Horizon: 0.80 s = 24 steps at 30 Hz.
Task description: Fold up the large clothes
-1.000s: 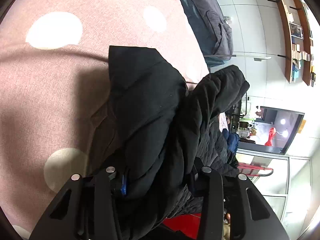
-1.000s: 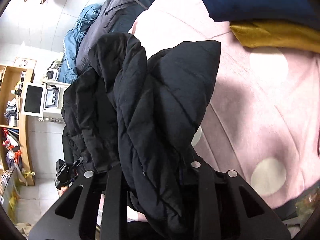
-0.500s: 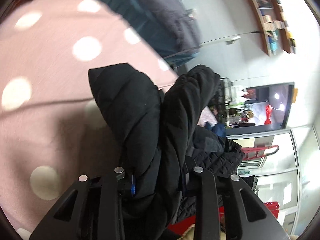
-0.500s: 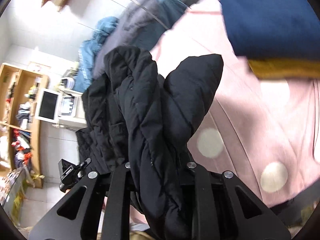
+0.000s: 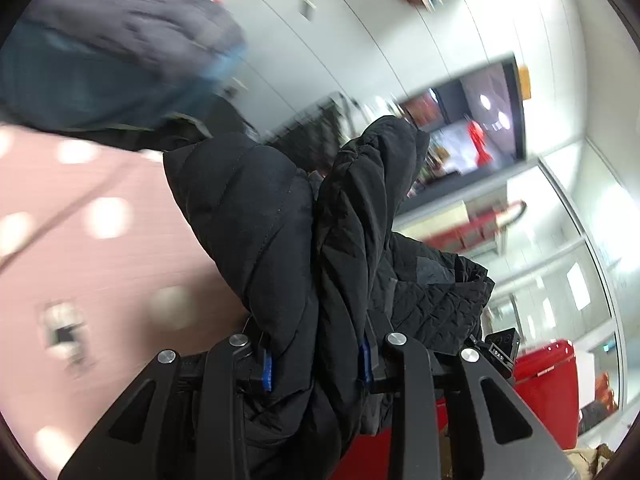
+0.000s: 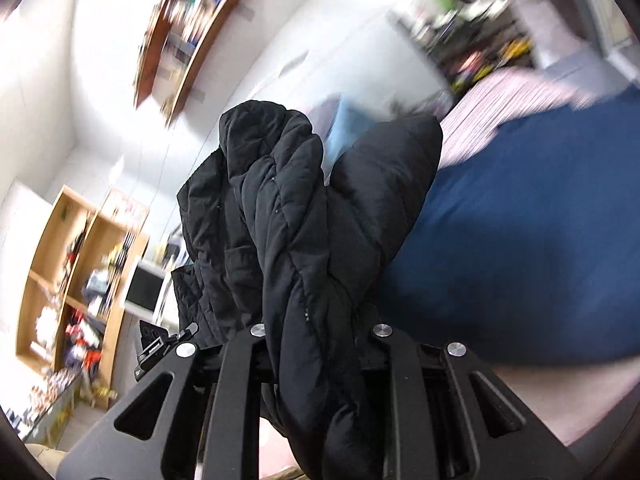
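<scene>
Both wrist views have swung upward since a second ago: where the pink spotted bed filled the pictures, walls and shelves now take up most of them, and the blur says the lift is fast. Nearest the lenses, the left gripper (image 5: 316,360) has its jaws closed on a thick bunch of the black puffer jacket (image 5: 280,240), and the right gripper (image 6: 320,344) has its jaws clamped on another bunch of the same jacket (image 6: 304,216); each handful bulges out past the fingers in two padded lobes. In the left view the rest of the jacket hangs off to the right with its quilted lining showing, clear of the bed. This looks like the raise-and-shake step before any fold is made, so little of the task is done. The next move calls for spreading the two grips apart to open the jacket out, then lowering it flat. Beyond it lie the pink spotted bedspread (image 5: 80,248), a dark blue cloth (image 6: 520,240) on the bed, and a grey-and-teal heap of clothes (image 5: 100,48). Farther off are a red bin (image 5: 548,384), a wall screen (image 5: 480,120), wooden shelves (image 6: 60,280) and hanging wall shelves (image 6: 180,40).
</scene>
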Each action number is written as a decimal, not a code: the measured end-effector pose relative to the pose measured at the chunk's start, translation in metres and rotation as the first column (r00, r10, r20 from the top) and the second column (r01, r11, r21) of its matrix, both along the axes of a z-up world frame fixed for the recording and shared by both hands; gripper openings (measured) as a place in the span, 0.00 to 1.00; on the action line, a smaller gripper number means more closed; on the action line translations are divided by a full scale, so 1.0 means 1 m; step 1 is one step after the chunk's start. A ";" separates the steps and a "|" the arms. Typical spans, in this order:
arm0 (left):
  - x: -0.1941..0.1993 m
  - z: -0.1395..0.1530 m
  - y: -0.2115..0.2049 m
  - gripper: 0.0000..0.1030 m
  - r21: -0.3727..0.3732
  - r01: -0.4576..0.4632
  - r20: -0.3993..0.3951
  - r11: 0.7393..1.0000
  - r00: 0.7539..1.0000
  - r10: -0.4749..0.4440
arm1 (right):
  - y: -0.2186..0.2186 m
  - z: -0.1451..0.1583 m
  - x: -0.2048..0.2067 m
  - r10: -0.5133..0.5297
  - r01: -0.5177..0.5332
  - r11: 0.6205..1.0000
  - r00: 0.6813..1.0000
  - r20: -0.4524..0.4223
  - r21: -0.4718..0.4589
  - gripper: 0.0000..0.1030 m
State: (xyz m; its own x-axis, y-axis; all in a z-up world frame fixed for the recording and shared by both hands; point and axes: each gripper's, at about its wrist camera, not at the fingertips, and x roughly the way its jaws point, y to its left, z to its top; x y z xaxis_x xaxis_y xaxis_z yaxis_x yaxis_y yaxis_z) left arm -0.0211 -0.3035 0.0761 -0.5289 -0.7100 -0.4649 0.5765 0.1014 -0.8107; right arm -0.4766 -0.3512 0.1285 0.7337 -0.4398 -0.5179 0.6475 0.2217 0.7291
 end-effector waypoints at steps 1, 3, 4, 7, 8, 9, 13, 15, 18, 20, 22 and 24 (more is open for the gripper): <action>-0.020 -0.004 -0.023 0.28 0.001 0.027 -0.005 1.000 1.000 -0.027 | -0.005 0.003 -0.024 -0.030 0.030 1.000 1.000 -0.008 -0.002 0.17; -0.063 -0.016 -0.078 0.28 0.024 0.082 -0.031 0.996 0.996 -0.081 | -0.021 0.001 -0.076 -0.113 0.114 0.993 0.993 -0.029 0.009 0.17; -0.091 -0.027 -0.106 0.28 0.046 0.115 -0.041 0.992 0.993 -0.114 | -0.027 -0.001 -0.095 -0.143 0.144 0.989 0.989 -0.040 0.019 0.17; -0.132 -0.054 -0.165 0.29 0.121 0.134 -0.016 0.984 0.991 -0.133 | -0.046 -0.027 -0.151 -0.240 0.243 0.966 0.970 -0.041 0.091 0.17; -0.133 -0.064 -0.174 0.30 0.144 0.116 0.000 0.983 0.993 -0.117 | -0.052 -0.045 -0.168 -0.268 0.271 0.955 0.963 -0.040 0.124 0.18; -0.132 -0.075 -0.185 0.32 0.181 0.089 0.014 0.980 0.996 -0.093 | -0.055 -0.056 -0.182 -0.291 0.297 0.944 0.955 -0.062 0.142 0.18; -0.116 -0.131 -0.208 0.48 0.344 0.060 -0.077 0.937 0.996 -0.036 | -0.057 -0.117 -0.226 -0.387 0.370 0.891 0.922 0.014 0.262 0.22; -0.118 -0.143 -0.209 0.61 0.356 0.067 -0.058 0.932 0.997 -0.050 | -0.054 -0.138 -0.235 -0.407 0.375 0.883 0.912 0.059 0.282 0.24; -0.117 -0.155 -0.222 0.76 0.386 0.060 -0.034 0.920 0.998 -0.051 | -0.052 -0.158 -0.242 -0.457 0.395 0.852 0.881 0.120 0.344 0.26; -0.111 -0.162 -0.226 0.82 0.394 0.052 -0.040 0.918 0.998 -0.039 | -0.051 -0.163 -0.242 -0.476 0.397 0.839 0.867 0.148 0.371 0.28; -0.109 -0.168 -0.225 0.86 0.391 0.054 -0.053 0.919 0.998 -0.035 | -0.051 -0.162 -0.243 -0.468 0.398 0.844 0.874 0.132 0.361 0.28; -0.108 -0.171 -0.222 0.88 0.389 0.052 -0.044 0.920 0.998 -0.038 | -0.048 -0.163 -0.244 -0.470 0.397 0.842 0.873 0.134 0.366 0.29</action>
State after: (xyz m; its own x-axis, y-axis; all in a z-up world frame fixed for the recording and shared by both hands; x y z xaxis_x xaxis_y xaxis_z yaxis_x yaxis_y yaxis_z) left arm -0.1288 -0.5259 -0.0945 -0.5772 -0.4514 -0.6805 0.5599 0.3878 -0.7322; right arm -0.7205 -0.3996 -0.0349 0.6131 -0.5767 -0.5399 0.4457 -0.3118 0.8391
